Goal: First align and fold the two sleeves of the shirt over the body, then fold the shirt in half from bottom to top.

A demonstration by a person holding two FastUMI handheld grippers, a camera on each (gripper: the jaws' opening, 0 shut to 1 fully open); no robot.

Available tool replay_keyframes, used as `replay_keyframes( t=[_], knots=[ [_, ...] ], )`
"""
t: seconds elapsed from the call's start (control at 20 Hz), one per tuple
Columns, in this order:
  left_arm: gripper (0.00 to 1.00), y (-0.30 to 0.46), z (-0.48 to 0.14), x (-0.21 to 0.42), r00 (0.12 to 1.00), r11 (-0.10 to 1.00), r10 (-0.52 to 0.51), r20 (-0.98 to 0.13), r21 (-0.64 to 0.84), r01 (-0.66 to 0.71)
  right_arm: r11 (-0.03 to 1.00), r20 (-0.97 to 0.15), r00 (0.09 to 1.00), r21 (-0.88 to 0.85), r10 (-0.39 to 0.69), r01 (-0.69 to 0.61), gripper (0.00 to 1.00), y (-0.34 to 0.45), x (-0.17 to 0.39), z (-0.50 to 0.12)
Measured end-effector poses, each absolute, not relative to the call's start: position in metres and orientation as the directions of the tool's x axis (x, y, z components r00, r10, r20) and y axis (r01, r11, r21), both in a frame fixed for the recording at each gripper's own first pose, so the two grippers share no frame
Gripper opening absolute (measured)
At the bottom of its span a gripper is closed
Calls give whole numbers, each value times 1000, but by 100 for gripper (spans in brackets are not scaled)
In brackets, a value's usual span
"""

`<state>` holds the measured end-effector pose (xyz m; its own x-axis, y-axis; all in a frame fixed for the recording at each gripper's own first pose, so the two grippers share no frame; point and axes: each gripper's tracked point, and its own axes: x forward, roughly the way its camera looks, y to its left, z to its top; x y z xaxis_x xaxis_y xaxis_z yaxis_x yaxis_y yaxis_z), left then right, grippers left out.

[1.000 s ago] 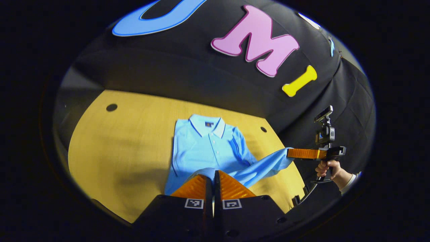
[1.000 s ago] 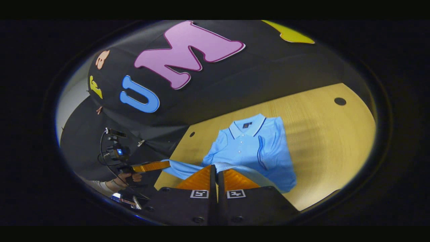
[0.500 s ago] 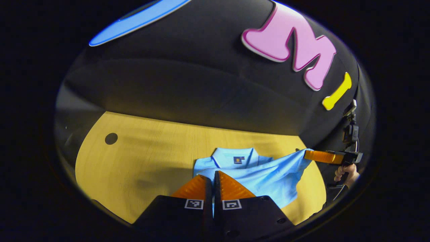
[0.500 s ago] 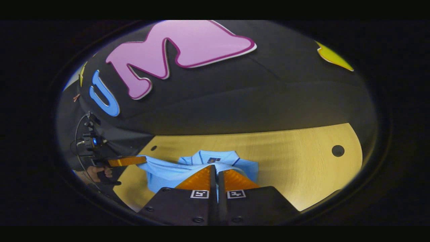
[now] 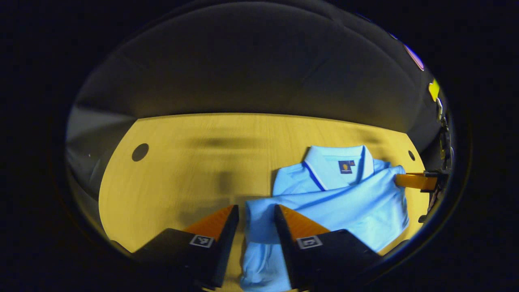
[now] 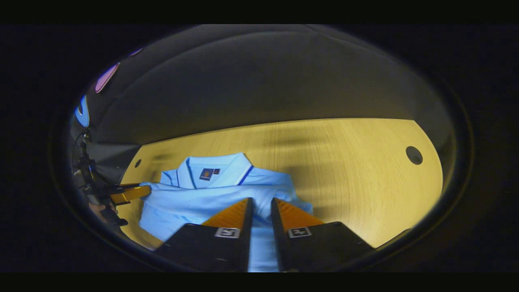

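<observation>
My left gripper [image 5: 255, 213] stands parted, the light-blue shirt [image 5: 336, 202] lying loose between its fingers. My right gripper [image 6: 261, 207] is also spread, straddling the folded-up hem without pinching it. The shirt lies on the wooden table [image 5: 194, 162], its lower half doubled up toward the collar [image 6: 215, 170]. Beyond the collar, the table runs to the booth's dark wall.

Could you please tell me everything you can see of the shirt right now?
The shirt is a light blue polo in soft knit, with a dark-piped collar and a small dark neck label. It lies on the wooden table, bottom half folded up near the collar. Cloth sits between the parted fingers of both the left gripper and right gripper.
</observation>
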<state>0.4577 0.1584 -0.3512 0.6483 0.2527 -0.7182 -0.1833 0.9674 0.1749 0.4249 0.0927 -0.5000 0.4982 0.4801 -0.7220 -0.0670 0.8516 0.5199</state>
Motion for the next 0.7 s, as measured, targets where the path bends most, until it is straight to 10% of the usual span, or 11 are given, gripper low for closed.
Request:
replay_keyframes(
  t=[0.15,0.3,0.7],
  knots=[
    [98,158,-327,450,688,964,263,-677,164,-207,867,-698,549,486,461,-110,99,77,419,-483],
    [99,151,-278,430,752,963,264,-604,205,-173,887,-651,632,441,421,-137,89,50,411,-445],
    [99,72,-139,282,919,959,197,-341,263,-108,963,-413,883,233,225,-136,98,-9,325,-266]
  ],
)
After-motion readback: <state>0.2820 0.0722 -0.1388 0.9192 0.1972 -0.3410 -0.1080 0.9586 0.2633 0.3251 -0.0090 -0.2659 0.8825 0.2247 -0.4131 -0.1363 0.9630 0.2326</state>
